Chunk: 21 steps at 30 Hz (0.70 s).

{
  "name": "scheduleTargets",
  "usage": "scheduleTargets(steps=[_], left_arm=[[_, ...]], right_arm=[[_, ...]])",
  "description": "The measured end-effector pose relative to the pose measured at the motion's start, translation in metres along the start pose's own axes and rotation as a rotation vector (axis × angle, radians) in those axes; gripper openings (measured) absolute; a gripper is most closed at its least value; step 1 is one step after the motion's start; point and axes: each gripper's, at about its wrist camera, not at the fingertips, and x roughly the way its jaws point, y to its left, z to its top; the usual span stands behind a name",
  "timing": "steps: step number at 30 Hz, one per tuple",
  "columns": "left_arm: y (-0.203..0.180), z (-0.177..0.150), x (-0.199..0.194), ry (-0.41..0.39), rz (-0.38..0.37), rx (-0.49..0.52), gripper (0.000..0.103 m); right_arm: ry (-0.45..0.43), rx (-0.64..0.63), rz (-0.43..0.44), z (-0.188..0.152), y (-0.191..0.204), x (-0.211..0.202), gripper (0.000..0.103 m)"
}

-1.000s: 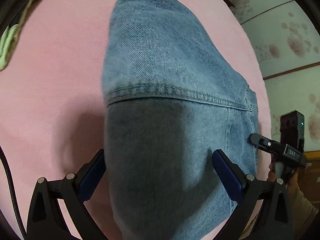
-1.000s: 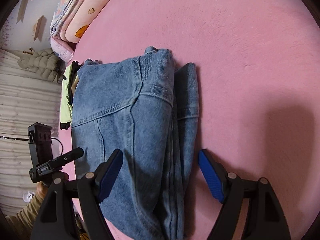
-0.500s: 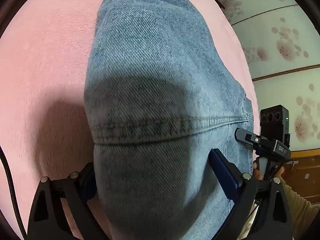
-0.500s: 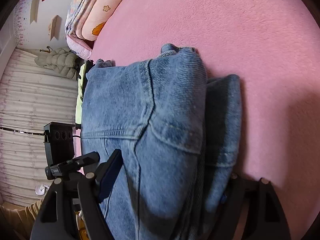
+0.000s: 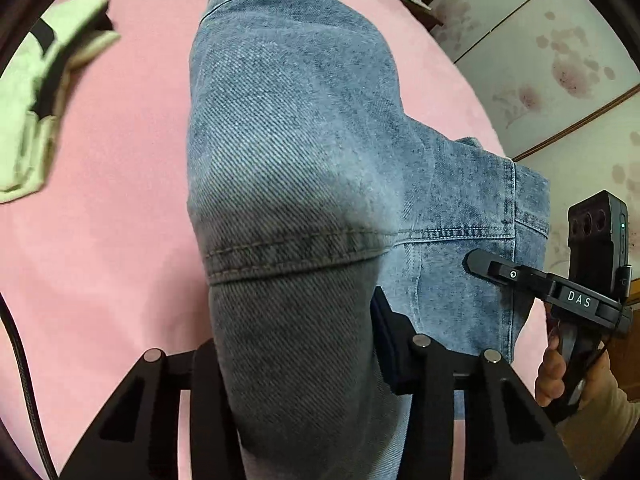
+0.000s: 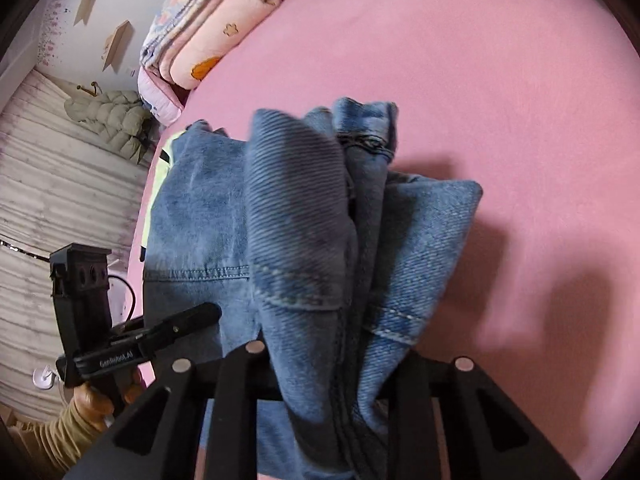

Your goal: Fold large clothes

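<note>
Blue denim jeans (image 5: 296,128) lie folded on a pink bed cover (image 5: 120,200). In the left wrist view my left gripper (image 5: 292,340) has its jaws closing on the near fold of the jeans, and the denim rises in a hump from the pads. Its left finger is hidden behind the cloth. In the right wrist view my right gripper (image 6: 332,352) is closing too, with a thick bunch of jeans (image 6: 304,216) pinched between its fingers and lifted off the cover. The two grippers hold the same near edge side by side.
A pale green garment (image 5: 36,92) lies at the far left of the bed. Folded quilts (image 6: 208,32) are stacked at the bed's head, beside a padded jacket (image 6: 112,116). A hand (image 5: 556,372) holds the right gripper near the bed's edge. Flowered sliding doors (image 5: 560,60) stand beyond.
Both grippers went from wide open around the near edge of the jeans to closed on it. They rose afterwards, and the denim is bunched and lifted.
</note>
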Motion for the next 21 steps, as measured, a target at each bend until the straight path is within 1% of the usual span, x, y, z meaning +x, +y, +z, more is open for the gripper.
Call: scheduleTargets(steps=[2,5,6,8,9,11,12,15,18,19,21], left_arm=[[0.004,-0.006,-0.026,0.001,-0.001,0.013,0.043],[0.018,-0.016,-0.070,0.011,0.009,0.039,0.043],[0.026,-0.018,-0.086,0.014,0.013,0.041,0.043],[0.046,-0.019,-0.116,0.020,0.022,0.039,0.043],[0.072,-0.023,-0.142,0.023,0.031,0.038,0.043],[0.098,-0.018,-0.170,0.023,0.052,0.028,0.043],[0.114,-0.011,-0.187,0.017,0.065,0.022,0.043],[0.160,0.015,-0.228,-0.014,0.094,0.017,0.043],[0.208,0.051,-0.259,-0.047,0.119,0.027,0.043],[0.223,0.068,-0.264,-0.056,0.124,0.031,0.044],[0.255,0.100,-0.270,-0.072,0.128,0.048,0.044]], right_arm=[[-0.006,-0.008,-0.008,-0.008,0.020,-0.009,0.022],[0.008,-0.012,-0.004,-0.024,0.056,-0.018,0.022],[0.017,-0.022,0.002,-0.030,0.074,-0.019,0.022],[0.032,-0.033,0.018,-0.038,0.104,-0.015,0.022],[0.039,-0.033,0.027,-0.041,0.117,-0.013,0.022],[0.054,-0.047,0.049,-0.045,0.155,-0.002,0.022],[0.060,-0.058,0.061,-0.043,0.178,0.007,0.022],[0.061,-0.088,0.098,-0.034,0.231,0.030,0.022],[0.043,-0.106,0.143,-0.006,0.286,0.061,0.022],[0.039,-0.109,0.152,-0.001,0.295,0.068,0.022],[0.021,-0.111,0.167,0.026,0.325,0.096,0.022]])
